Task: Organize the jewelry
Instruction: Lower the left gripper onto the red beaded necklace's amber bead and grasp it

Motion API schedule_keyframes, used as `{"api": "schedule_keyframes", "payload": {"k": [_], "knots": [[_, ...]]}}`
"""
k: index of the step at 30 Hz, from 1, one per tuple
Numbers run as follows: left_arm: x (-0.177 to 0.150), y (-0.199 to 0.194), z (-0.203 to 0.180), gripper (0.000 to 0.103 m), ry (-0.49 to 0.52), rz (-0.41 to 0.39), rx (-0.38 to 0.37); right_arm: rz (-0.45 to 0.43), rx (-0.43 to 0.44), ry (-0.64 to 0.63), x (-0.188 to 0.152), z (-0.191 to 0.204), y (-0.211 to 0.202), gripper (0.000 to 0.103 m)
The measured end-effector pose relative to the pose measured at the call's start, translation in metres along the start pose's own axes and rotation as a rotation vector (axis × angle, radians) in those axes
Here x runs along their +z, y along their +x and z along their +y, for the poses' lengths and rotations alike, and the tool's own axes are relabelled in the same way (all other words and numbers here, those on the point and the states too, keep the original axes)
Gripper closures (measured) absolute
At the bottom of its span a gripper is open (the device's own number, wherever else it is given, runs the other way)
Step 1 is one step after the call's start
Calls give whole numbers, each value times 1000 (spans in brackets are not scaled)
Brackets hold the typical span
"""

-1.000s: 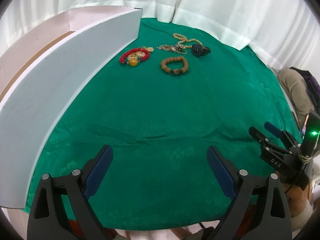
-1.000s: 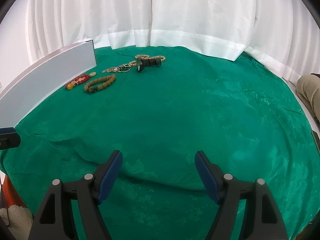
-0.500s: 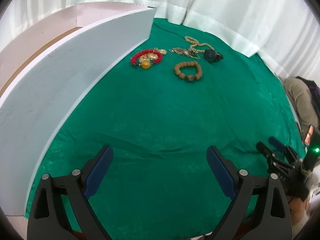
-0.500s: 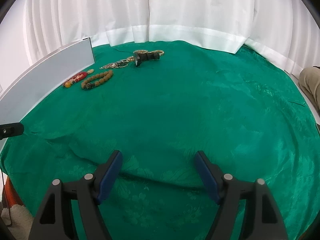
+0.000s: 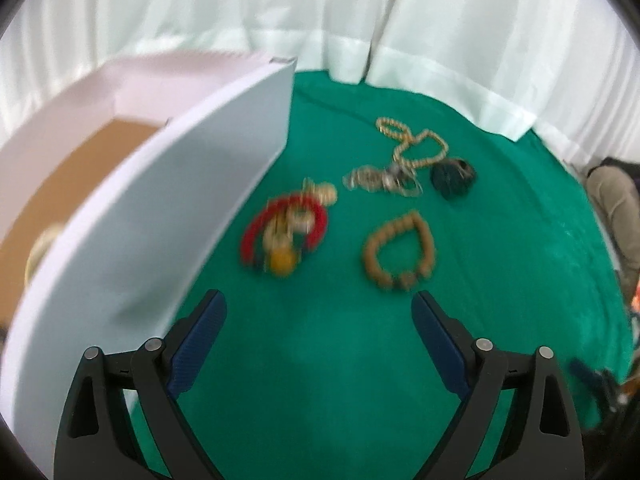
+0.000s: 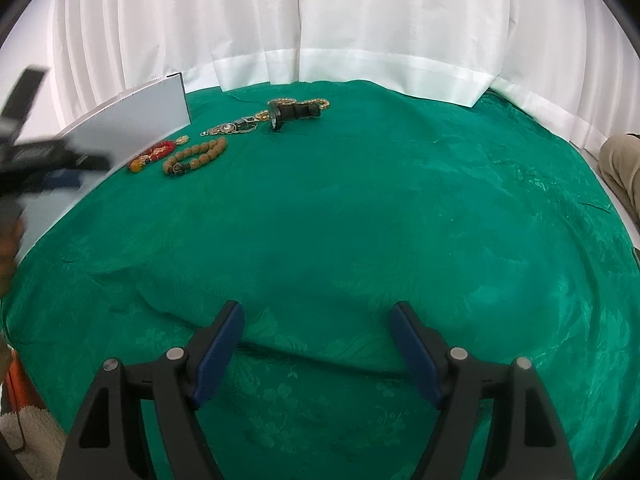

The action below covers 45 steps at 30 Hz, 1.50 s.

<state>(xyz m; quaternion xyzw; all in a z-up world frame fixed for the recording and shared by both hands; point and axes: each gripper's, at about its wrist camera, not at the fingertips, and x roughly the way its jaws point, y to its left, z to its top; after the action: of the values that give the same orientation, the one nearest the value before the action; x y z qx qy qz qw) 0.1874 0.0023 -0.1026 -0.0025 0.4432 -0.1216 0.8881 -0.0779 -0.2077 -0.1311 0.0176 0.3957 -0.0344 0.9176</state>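
Note:
Jewelry lies on a green cloth (image 5: 328, 360) beside a white box (image 5: 168, 216) with a brown floor. A red bead bracelet with gold charms (image 5: 286, 232) lies nearest the box; a brown wooden bead bracelet (image 5: 398, 248) lies to its right. Behind them are a silvery chain piece (image 5: 380, 180), a gold bead necklace (image 5: 416, 148) and a dark watch (image 5: 452, 176). My left gripper (image 5: 318, 316) is open and empty, just short of the two bracelets. My right gripper (image 6: 318, 316) is open and empty, far from the jewelry (image 6: 196, 156), low over the near cloth.
White curtains (image 6: 320, 24) hang behind the table. A pale round item (image 5: 40, 252) lies inside the box at the left. The left gripper's body (image 6: 32, 156) shows blurred at the right wrist view's left edge. A person's leg (image 6: 624, 164) is at the far right.
My left gripper has moved forward toward the jewelry, which now looks much larger and closer; the view is motion-blurred. My right gripper has barely moved. Both stay open.

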Motion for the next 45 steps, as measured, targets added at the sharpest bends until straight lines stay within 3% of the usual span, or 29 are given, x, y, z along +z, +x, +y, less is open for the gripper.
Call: {"api": "schedule_keyframes", "payload": {"k": [3, 5, 7, 12, 20, 22, 24, 27, 33, 41, 45], "knots": [[12, 28, -4, 33, 73, 5, 17, 0, -1, -4, 0, 1, 0, 24], [13, 44, -1, 52, 98, 33, 26, -1, 3, -2, 0, 0, 1, 24], [8, 48, 2, 86, 105, 52, 32, -2, 6, -1, 0, 0, 1, 24], [-22, 22, 2, 87, 82, 95, -64, -5, 12, 5, -1, -1, -1, 23], [-77, -29, -13, 82, 66, 160, -138, -5, 9, 4, 0, -1, -1, 23], [-79, -37, -16, 57, 72, 144, -140, -4, 2, -1, 0, 1, 0, 23], [-76, -40, -16, 50, 70, 115, -129, -4, -2, -2, 0, 2, 0, 23], [-70, -41, -6, 50, 29, 98, -118, -4, -3, -2, 0, 2, 0, 23], [-69, -26, 8, 51, -20, 115, -26, -4, -3, -3, -1, 2, 0, 23], [-72, -28, 13, 50, -23, 119, 9, -6, -2, -2, 0, 2, 1, 23], [-74, -40, 14, 49, -35, 109, -10, -6, -2, -1, -1, 2, 0, 23]]}}
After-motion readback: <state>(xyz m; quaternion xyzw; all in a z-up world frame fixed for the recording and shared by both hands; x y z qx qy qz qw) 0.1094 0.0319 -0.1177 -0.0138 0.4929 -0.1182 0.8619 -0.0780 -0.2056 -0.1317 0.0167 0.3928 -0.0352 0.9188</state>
